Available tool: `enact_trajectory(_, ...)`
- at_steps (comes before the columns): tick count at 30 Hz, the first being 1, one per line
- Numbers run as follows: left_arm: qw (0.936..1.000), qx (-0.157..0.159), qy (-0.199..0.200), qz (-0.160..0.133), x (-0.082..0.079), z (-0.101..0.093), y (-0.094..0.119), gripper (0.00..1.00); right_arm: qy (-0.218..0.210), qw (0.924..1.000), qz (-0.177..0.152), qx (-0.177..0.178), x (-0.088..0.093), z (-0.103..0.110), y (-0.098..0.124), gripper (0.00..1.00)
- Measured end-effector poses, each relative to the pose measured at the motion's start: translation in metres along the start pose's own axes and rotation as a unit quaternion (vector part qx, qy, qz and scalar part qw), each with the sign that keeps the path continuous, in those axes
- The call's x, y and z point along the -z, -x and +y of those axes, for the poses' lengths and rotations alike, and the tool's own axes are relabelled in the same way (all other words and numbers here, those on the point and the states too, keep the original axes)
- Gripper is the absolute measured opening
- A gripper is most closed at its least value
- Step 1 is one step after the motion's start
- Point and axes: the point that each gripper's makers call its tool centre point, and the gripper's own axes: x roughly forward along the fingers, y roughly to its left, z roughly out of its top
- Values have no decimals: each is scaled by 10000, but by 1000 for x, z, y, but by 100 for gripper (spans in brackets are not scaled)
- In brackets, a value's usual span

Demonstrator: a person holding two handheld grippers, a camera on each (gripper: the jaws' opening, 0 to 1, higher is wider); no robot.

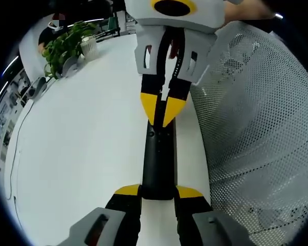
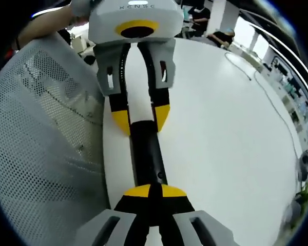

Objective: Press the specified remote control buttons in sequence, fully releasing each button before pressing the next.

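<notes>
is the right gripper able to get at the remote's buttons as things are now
Probably yes: the right gripper, jaws closed, already sits tip-down on the remote, which the left gripper clamps at its other end. Nothing lies between.

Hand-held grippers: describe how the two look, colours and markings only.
Both match. The left hand-held gripper has a light grey body, a yellow oval marking around a dark opening, faint lettering above it, and black jaws tipped yellow. The right hand-held gripper has the same grey shell and yellow tips.
</notes>
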Motion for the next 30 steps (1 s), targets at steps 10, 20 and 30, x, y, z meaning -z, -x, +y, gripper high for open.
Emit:
enact_trajectory(10, 10000, -6, 14, -20, 0, 0, 0, 25, 117, 9990, -175, 382, -1, -3, 1, 0)
enact_trajectory(20, 10000, -1, 15, -25, -1, 0, 1, 25, 533, 9982, -278, 50, -12, 18, -5, 0)
enact_trajectory(30, 10000, 2, -12, -12, -1, 0, 0, 25, 1464, 9889, -93, 251, -10, 19, -7, 0)
